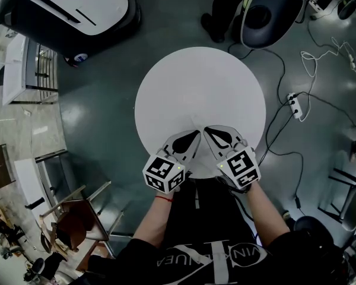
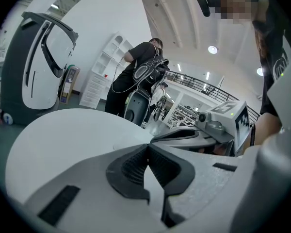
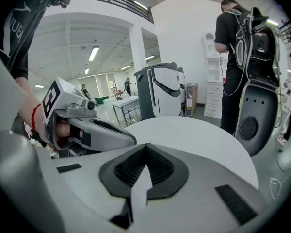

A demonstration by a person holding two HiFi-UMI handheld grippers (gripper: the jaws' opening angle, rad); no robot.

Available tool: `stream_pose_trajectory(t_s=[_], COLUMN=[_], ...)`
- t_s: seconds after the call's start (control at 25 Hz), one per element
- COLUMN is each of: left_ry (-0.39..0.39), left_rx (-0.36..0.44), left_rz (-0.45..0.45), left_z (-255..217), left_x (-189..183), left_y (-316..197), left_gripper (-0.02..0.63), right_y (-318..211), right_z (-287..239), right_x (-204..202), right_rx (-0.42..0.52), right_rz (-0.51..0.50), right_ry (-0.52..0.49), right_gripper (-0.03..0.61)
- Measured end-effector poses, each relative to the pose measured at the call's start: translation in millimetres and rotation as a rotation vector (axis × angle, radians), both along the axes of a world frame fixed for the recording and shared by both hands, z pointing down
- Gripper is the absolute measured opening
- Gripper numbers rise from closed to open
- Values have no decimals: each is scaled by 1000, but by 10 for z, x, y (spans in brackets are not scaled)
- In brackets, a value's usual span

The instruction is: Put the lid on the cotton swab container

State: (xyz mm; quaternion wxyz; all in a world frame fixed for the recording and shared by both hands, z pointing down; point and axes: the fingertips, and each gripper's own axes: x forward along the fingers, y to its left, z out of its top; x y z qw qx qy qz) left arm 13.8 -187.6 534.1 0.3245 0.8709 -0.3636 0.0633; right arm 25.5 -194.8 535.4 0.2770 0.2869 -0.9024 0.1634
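Observation:
I see no cotton swab container and no lid in any view. The round white table [image 1: 200,88] shows only bare top. My left gripper [image 1: 193,136] and right gripper [image 1: 210,132] rest side by side over the table's near edge, their tips angled toward each other and almost meeting. In the left gripper view the left gripper [image 2: 147,147] has its dark ribbed pads pressed together with nothing between them, and the right gripper [image 2: 194,135] lies just beyond. The right gripper view shows the right gripper [image 3: 145,147] likewise shut and empty, with the left gripper [image 3: 92,130] beside it.
A person [image 1: 222,10] stands at the table's far side next to a dark round machine [image 1: 267,13]. A large white machine [image 1: 71,10] stands at the back left. Cables and a power strip [image 1: 295,104] lie on the floor at the right. A wooden chair [image 1: 77,218] is at the near left.

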Motion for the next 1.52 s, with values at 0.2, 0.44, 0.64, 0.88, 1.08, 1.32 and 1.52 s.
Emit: stream_pose_trajectory(t_s=[0.2,0.44,0.64,0.88,1.08,1.32,1.52], left_ry=[-3,-8,-40,-57,-62,-56,-50], left_rx=[13,33,90,153,202,253,291], left_rz=[7,13,15,8,11,3,-3], left_z=[-55,-161,-292,-491,-686,-970,-1164], left_x=[0,-17,-26,-117,-164,-231,-294], left_y=[122,252,388,558,711,877,991], left_gripper=[6,6,6,6,6,6,6], right_y=[143,295,454,641,824,1052,1186], right_z=[-48,-164,-294,-514,-714,-979,-1168], right_x=[4,-9,-5,-74,-124,-149,-183], right_rx=[-1,6,23,48,72,87,115], right_rz=[7,20,35,58,71,94,104], right_ry=[-5,-23,-52,-97,-130,-172,-194], right_gripper=[3,3,3,3,3,3,3])
